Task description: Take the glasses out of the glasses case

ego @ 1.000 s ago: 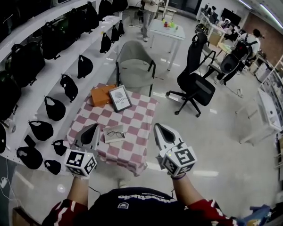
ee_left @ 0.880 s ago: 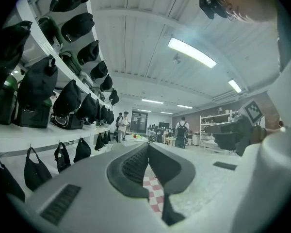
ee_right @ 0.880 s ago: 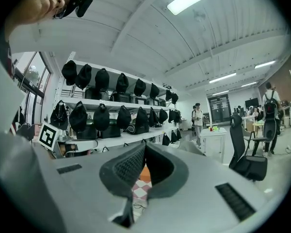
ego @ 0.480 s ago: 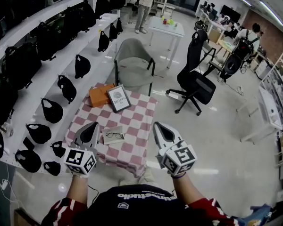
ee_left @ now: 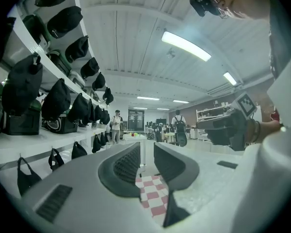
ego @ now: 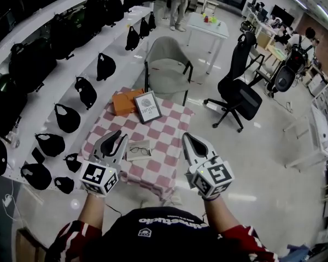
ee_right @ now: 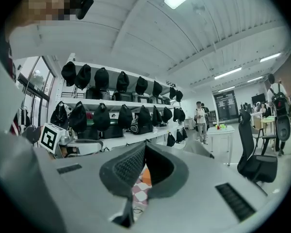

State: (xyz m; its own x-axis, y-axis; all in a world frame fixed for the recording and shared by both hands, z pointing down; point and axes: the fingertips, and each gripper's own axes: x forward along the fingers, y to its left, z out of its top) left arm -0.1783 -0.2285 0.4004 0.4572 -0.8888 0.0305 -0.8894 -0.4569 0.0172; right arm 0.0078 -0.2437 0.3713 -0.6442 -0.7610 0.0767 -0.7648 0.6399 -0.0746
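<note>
A pair of dark-rimmed glasses (ego: pixel 141 150) lies on a pale flat glasses case (ego: pixel 134 146) near the front of the small table (ego: pixel 164 125) with a pink-and-white checked cloth. My left gripper (ego: pixel 118 136) hovers just left of the case, its jaws a little apart with nothing between them (ee_left: pixel 145 147). My right gripper (ego: pixel 187 138) hangs over the table's front right corner, and its tips meet (ee_right: pixel 144 145). Below the right jaws a sliver of the glasses (ee_right: pixel 138 209) shows.
At the back of the table lie an orange box (ego: pixel 126 101) and a framed sign (ego: pixel 149 107). A grey chair (ego: pixel 167 67) stands behind the table. White shelves with black bags (ego: pixel 65 53) run along the left. An office chair (ego: pixel 238 91) stands to the right.
Both grippers have come forward over the table's front edge, and the left one now sits beside the case. The glasses have not moved on the case.
</note>
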